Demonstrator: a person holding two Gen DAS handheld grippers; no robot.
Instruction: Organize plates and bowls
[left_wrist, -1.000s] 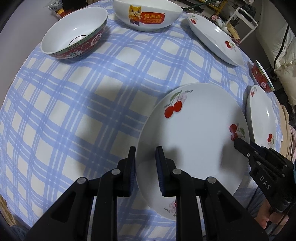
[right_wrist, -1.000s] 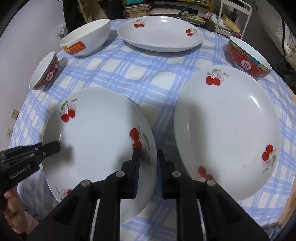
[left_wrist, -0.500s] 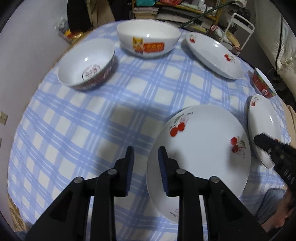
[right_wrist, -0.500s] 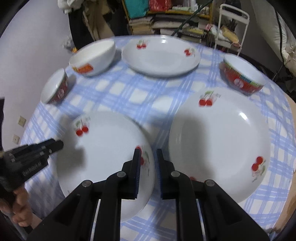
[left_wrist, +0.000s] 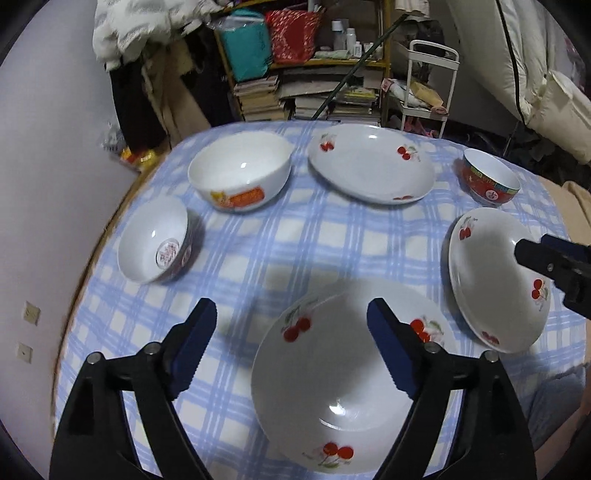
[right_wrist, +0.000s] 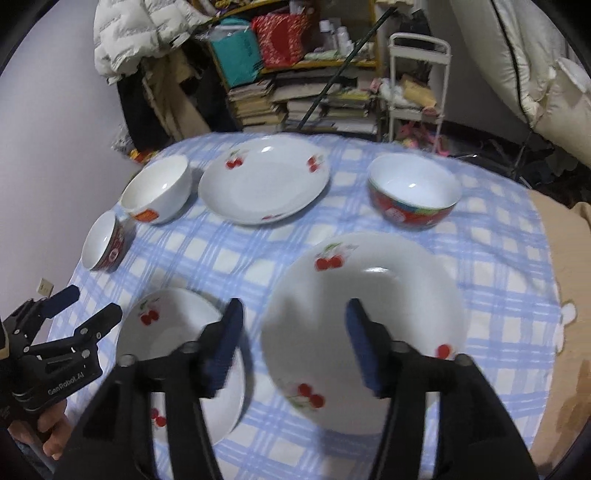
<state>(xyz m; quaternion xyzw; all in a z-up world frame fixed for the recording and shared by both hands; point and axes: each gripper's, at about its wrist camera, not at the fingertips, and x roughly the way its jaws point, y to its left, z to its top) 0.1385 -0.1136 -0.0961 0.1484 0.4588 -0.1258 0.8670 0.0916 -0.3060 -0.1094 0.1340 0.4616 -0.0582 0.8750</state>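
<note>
Left tool (left_wrist: 291, 325) stood wide open over the tabletop (left_wrist: 332, 240), its jaws having just spread and nothing caught between them; the near plate (left_wrist: 332, 387) lay flat below, released. Right tool (right_wrist: 293, 332) was likewise parted, its jaws having just opened, empty, above the gap between the near plate and the right plate (right_wrist: 369, 325).

From left to right, the small red bowl (left_wrist: 155, 247) sat tilted near the left edge, and the white bowl (left_wrist: 240, 170) stood just beside it toward the back. The far plate (left_wrist: 371, 162) lay at the back centre, and the second red bowl (right_wrist: 413, 192) stood upright near the right rear edge. The right plate lay closest to the right edge. Each piece rested apart from its neighbours, none stacked, so the sorting appeared barely begun.

Open cloth lay in the middle, between the bowls and the two near plates, giving the clearest lane for a lift or a slide. The near plates ran close to the front edge and the small red bowl close to the left edge, so both were judged at risk if nudged outward. Low, thin plate rims would probably call for a pinch at the lip.
</note>
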